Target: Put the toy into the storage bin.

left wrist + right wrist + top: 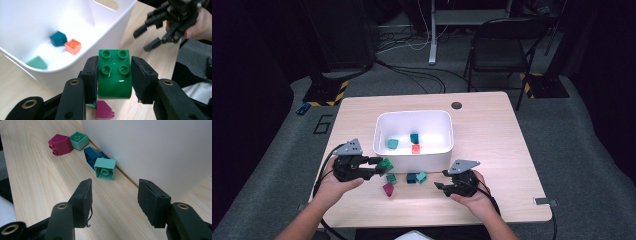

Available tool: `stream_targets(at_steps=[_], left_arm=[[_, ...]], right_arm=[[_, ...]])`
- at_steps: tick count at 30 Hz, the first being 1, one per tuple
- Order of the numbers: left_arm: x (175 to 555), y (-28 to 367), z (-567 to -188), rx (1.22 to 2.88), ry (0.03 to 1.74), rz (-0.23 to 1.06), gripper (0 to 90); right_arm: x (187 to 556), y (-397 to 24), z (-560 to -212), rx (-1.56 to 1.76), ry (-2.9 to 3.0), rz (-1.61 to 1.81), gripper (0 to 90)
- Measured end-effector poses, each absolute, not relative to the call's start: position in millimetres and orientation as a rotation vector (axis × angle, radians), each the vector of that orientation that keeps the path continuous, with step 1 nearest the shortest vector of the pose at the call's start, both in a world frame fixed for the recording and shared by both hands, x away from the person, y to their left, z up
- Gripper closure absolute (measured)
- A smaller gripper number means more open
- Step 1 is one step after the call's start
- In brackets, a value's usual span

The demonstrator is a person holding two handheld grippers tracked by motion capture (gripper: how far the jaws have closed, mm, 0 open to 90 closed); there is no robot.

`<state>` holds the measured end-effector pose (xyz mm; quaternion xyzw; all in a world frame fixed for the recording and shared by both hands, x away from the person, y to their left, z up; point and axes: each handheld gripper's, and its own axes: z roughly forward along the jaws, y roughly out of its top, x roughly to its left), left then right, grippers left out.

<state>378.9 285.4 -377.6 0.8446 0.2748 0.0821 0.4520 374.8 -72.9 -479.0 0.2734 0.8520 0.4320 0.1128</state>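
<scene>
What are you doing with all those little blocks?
A person is putting toy blocks into a white bin. The left gripper is shut on a green block and holds it near the bin's rim. Three blocks lie inside the bin: a dark teal one, an orange one and a light green one. The right gripper is open, holding nothing, with a few blocks on the table ahead of it.

Both grippers, left (pixel 379 167) and right (pixel 439 186), are black, with brass-ringed pivots, grey three-cornered top plates and trailing black cables.
</scene>
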Motion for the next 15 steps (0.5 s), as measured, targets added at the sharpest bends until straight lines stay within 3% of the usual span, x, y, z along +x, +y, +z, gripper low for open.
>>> stream_targets(at_steps=[15], left_arm=[[425.7,283.6,-336.2,2.055,0.709,0.28,58.8]], right_arm=[[376.2,-73.0,-482.6,0.811,2.514,1.256,45.0]])
